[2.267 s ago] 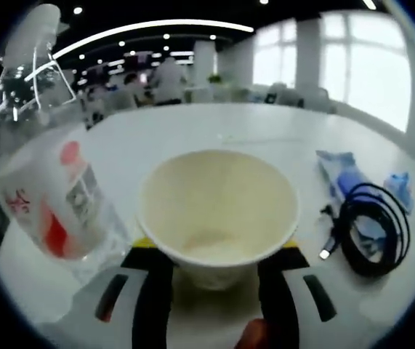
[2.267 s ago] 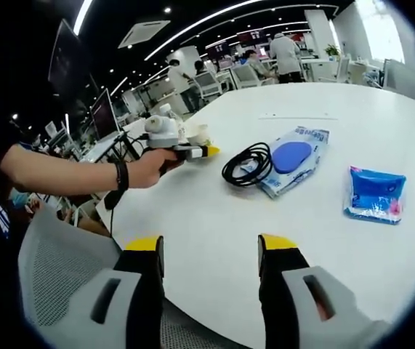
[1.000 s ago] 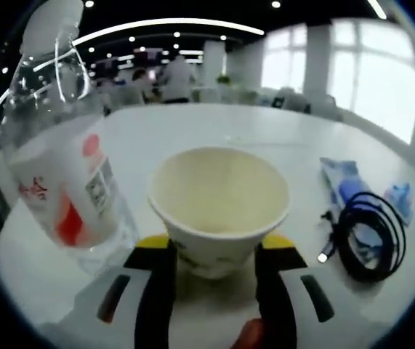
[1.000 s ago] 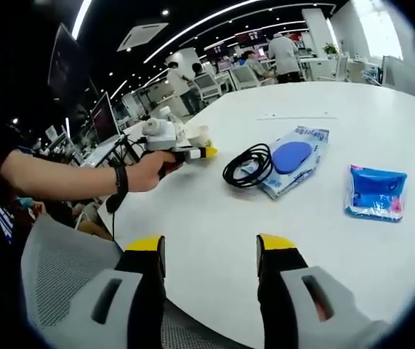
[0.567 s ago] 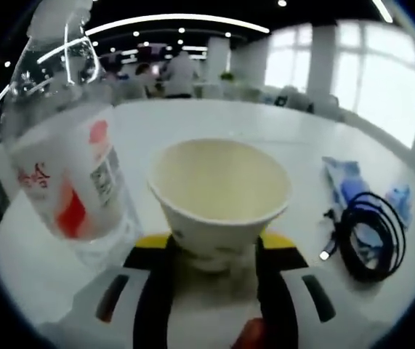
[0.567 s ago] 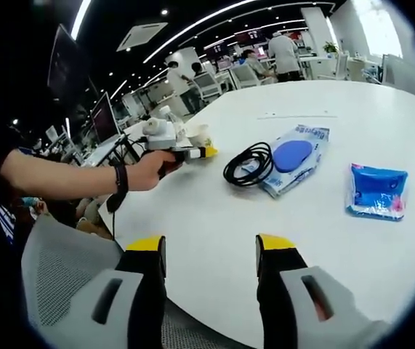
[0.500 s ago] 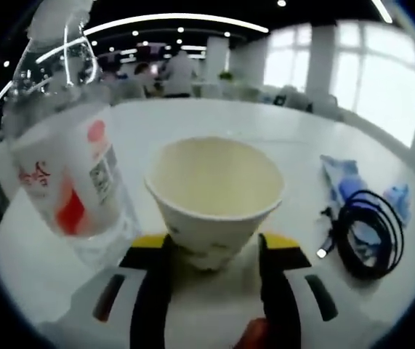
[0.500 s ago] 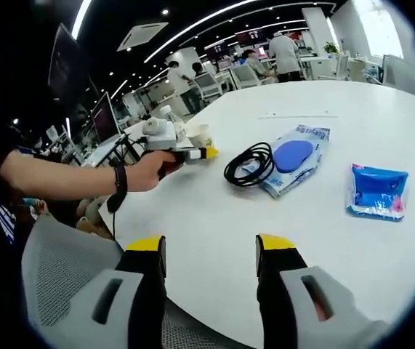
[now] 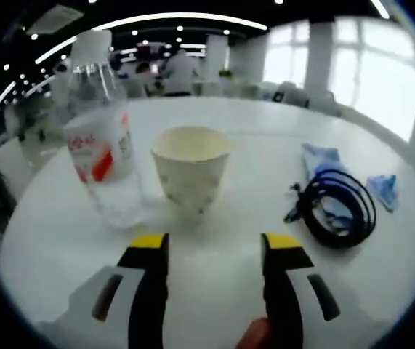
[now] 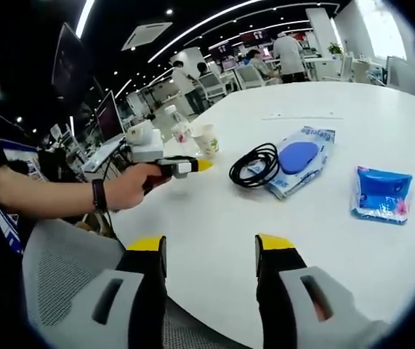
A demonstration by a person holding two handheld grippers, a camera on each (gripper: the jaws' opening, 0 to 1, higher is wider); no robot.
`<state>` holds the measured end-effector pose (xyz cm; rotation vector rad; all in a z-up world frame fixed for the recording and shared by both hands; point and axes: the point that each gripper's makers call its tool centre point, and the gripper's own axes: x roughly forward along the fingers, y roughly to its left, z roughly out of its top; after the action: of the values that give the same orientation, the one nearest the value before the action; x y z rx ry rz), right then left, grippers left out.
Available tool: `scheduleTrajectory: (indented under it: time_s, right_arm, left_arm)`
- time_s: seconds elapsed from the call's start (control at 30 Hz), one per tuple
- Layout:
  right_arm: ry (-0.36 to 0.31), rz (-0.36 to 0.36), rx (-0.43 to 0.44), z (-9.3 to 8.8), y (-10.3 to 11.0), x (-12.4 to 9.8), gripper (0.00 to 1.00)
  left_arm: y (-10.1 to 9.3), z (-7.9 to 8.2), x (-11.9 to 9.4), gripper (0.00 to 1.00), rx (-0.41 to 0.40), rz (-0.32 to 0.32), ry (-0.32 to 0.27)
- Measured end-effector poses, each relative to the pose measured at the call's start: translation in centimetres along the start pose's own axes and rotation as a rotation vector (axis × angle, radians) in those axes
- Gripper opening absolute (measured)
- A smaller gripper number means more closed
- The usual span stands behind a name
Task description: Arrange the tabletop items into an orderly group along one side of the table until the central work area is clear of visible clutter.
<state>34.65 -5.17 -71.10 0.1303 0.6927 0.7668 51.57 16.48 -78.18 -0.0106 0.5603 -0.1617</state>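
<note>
A cream paper cup (image 9: pixel 190 174) stands upright on the white table (image 9: pixel 214 123), just right of a clear water bottle (image 9: pixel 102 156) with a red label. My left gripper (image 9: pixel 214 247) is open, a short way back from the cup, with nothing between its jaws. In the right gripper view a hand holds that left gripper (image 10: pixel 185 166) near the cup (image 10: pixel 208 139) and the bottle (image 10: pixel 174 122). A coiled black cable (image 10: pixel 258 166) lies against a blue wipes pack (image 10: pixel 298 160). My right gripper (image 10: pixel 211 247) stands open over the near table edge, holding nothing.
A small blue packet (image 10: pixel 381 193) lies to the right of the wipes pack. The cable (image 9: pixel 334 207) and the wipes pack (image 9: pixel 320 156) lie right of the cup. A grey mesh chair back (image 10: pixel 62 283) sits below the table edge. Desks and people fill the background.
The left gripper opened, let go of the paper cup and backed away; the cup now stands on the table beside the bottle. The right gripper has barely moved.
</note>
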Motion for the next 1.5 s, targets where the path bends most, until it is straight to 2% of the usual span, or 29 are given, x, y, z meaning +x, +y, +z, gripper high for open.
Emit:
scheduleTrajectory:
  time_s: [0.3, 0.57, 0.67, 0.8, 0.97, 1.13, 1.5]
  right_arm:
    - [-0.037, 0.000, 0.008, 0.7, 0.0, -0.4, 0.49]
    - [-0.040, 0.008, 0.009, 0.8, 0.3, -0.4, 0.47]
    - [-0.031, 0.020, 0.007, 0.6, 0.6, -0.2, 0.46]
    - [-0.027, 0.024, 0.008, 0.5, 0.7, -0.2, 0.46]
    - [-0.021, 0.020, 0.019, 0.3, 0.5, -0.1, 0.45]
    - [-0.012, 0.017, 0.021, 0.1, 0.3, 0.0, 0.45]
    - [-0.002, 0.014, 0.032, -0.2, 0.2, 0.1, 0.44]
  left_arm:
    - [0.8, 0.1, 0.1, 0.46, -0.038, 0.024, 0.003]
    - [1.2, 0.8, 2.5, 0.44, -0.094, 0.068, -0.027]
    - [1.0, 0.9, 3.5, 0.47, -0.103, 0.072, -0.024]
    - [1.6, 1.8, 4.4, 0.48, -0.134, 0.091, -0.051]
    - [2.6, 2.6, 5.4, 0.45, -0.108, 0.111, -0.051]
    - [3.3, 2.9, 5.9, 0.36, -0.101, 0.112, -0.062]
    - [3.3, 2.6, 5.6, 0.35, -0.091, 0.096, -0.053]
